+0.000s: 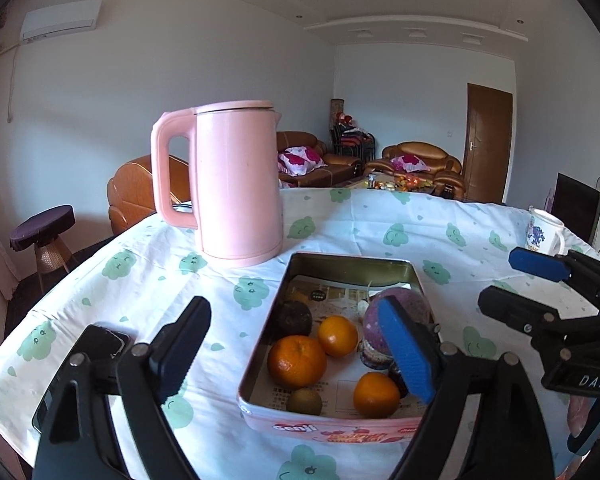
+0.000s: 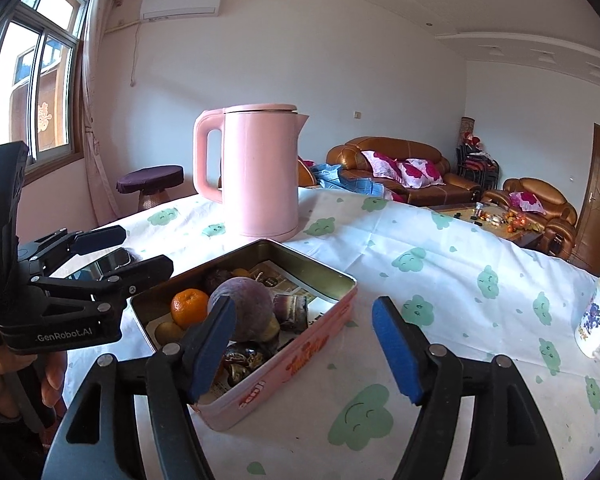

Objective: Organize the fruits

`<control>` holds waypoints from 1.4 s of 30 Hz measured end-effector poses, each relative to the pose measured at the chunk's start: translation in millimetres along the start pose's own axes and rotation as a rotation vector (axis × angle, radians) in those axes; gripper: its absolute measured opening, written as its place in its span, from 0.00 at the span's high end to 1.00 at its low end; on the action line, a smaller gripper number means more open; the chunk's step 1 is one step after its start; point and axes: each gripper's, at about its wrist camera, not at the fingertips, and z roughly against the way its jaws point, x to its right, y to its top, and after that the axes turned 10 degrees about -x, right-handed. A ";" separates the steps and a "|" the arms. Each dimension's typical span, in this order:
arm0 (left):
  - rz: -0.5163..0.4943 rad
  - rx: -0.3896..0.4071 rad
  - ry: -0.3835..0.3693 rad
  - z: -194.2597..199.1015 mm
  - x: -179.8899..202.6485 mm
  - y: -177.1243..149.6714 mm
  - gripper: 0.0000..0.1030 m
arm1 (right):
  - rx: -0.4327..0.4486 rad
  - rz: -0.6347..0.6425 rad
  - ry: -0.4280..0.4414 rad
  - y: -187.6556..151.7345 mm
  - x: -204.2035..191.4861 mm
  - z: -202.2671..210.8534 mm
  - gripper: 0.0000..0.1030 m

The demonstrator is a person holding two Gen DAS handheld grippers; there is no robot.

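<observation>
A pink tin (image 1: pixel 328 428) sits on the bench (image 1: pixel 380 236), which wears a white cloth printed with green clouds. All the fruit lies inside the tin on a paper lining. In the left wrist view three oranges show: a large one (image 1: pixel 297 361) near the left wall, a smaller one (image 1: pixel 337 336) just behind it, and a third (image 1: pixel 376 395) toward the near right corner. A kiwi (image 1: pixel 304 401) rests against the near wall, touching the large orange. A dark round fruit (image 1: pixel 294 318) sits behind the oranges, and a big purple fruit (image 1: pixel 404 306) fills the right side, partly hidden by a blue pad. Some dark, wrapped-looking pieces (image 2: pixel 244 358) lie in the near end of the tin in the right wrist view; what they are is unclear.

The left hand-held gripper (image 1: pixel 296 350) hangs over the near left of the tin with its jaws spread wide and nothing between the pads. The right hand-held gripper (image 2: pixel 304 342) is also open and empty, its left finger over the tin's near corner and its right finger over bare cloth. Each one shows at the edge of the other's view.

A pink kettle (image 1: pixel 238 184) stands just behind the tin, handle to the left. A white mug (image 2: pixel 598 324) with a blue pattern stands well apart on the right. A phone (image 1: pixel 100 344) lies on the cloth left of the tin.
</observation>
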 end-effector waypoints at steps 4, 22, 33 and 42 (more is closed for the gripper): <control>-0.014 0.016 -0.004 6.8 7.4 0.1 0.10 | 0.023 -0.022 -0.021 -4.0 6.9 12.2 0.29; -0.050 0.047 -0.014 20.9 27.6 0.1 0.06 | 0.082 -0.033 -0.074 -7.9 7.0 37.7 0.28; -0.069 0.048 -0.020 22.3 35.0 -1.7 0.04 | 0.107 -0.043 -0.084 -10.1 7.1 44.3 0.27; -0.070 0.047 -0.019 21.9 36.5 -1.7 0.02 | 0.127 -0.048 -0.110 -11.8 10.2 48.4 0.27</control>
